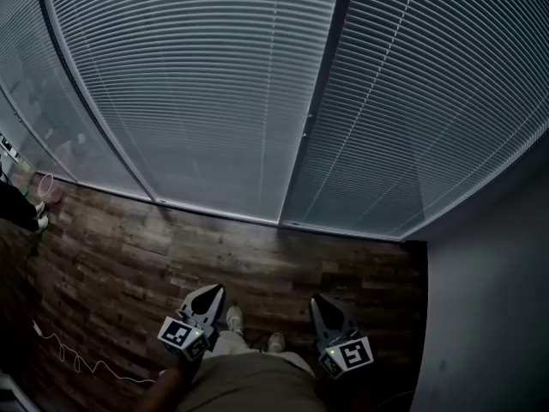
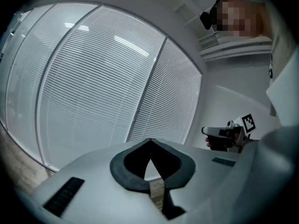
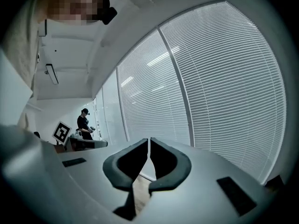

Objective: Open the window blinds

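Room: a dark wood-plank floor runs up to a window wall, with a plain grey wall on the right.
Window blinds: the window blinds hang in panels ahead, reaching down to the floor. Their slats lie flat and shut, and a dark upright frame post parts the two nearest panels.
Left gripper: the left gripper is low in the head view, aimed at the blinds and well apart from them. Its jaw tips are together and hold nothing.
Right gripper: the right gripper is beside the left one and also clear of the blinds. Its jaws are closed tip to tip and empty.
Feet: light shoes show between the two grippers.
Floor clutter: a thin white cable trails at lower left, and a pinkish container stands by the glass.
Background: another person stands far along the windows in the right gripper view.
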### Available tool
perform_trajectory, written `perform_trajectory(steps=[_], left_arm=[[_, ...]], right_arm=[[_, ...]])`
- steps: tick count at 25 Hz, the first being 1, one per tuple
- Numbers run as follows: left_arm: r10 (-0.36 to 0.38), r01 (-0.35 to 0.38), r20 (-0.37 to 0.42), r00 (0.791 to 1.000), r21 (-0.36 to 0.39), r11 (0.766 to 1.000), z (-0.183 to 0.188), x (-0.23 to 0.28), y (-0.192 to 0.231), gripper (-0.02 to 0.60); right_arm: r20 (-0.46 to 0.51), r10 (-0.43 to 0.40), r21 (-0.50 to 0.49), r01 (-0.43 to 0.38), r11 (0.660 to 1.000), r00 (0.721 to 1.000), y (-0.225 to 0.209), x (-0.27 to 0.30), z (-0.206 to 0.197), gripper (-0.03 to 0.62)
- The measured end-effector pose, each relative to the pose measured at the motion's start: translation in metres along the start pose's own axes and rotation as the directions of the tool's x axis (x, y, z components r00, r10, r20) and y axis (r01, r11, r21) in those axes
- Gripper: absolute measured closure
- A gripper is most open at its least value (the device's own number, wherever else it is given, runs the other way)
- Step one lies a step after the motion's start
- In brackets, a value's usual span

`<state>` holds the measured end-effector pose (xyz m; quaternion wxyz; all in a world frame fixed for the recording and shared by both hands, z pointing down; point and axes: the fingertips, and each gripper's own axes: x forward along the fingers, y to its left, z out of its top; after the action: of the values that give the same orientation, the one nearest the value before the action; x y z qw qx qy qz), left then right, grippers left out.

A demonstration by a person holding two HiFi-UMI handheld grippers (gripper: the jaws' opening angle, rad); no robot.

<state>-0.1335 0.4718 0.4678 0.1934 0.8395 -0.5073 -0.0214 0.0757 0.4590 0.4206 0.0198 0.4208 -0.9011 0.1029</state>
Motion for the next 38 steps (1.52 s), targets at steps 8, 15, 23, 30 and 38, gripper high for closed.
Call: perform_trajectory(steps=[8,15,23,30,38], left_arm=[[-0.049,0.049,-0.001,0.999,-0.001,0.999,0.019,0.006,0.046,0.566],[-0.098,0.098,-0.010,0.995,0.011,0.995,0.024,0.017,0.084,0.567],[-0.134,0.134,-0.003,0.991,0.011,0.991,0.030,0.028,0.106,0.566],[-0.144,0.144,-0.013,0.989,0.017,0.989,0.030,0.034,0.117,0.566],[-0.122,0.123,-0.019,0.992,0.013,0.992,0.033,0.057,0.113,0.566]], right_arm=[[-0.008,-0.058,-0.027,0.057,0.998,0.998,0.018,0.043,0.002,0.588],[-0.004,-0.098,-0.032,0.097,0.995,0.995,0.027,0.078,-0.001,0.588],[0.026,-0.145,-0.021,0.145,0.989,0.989,0.027,0.096,-0.002,0.588],[0.034,-0.158,-0.024,0.158,0.987,0.987,0.023,0.106,0.001,0.588],[0.021,-0.142,-0.025,0.142,0.990,0.990,-0.006,0.117,0.008,0.588]])
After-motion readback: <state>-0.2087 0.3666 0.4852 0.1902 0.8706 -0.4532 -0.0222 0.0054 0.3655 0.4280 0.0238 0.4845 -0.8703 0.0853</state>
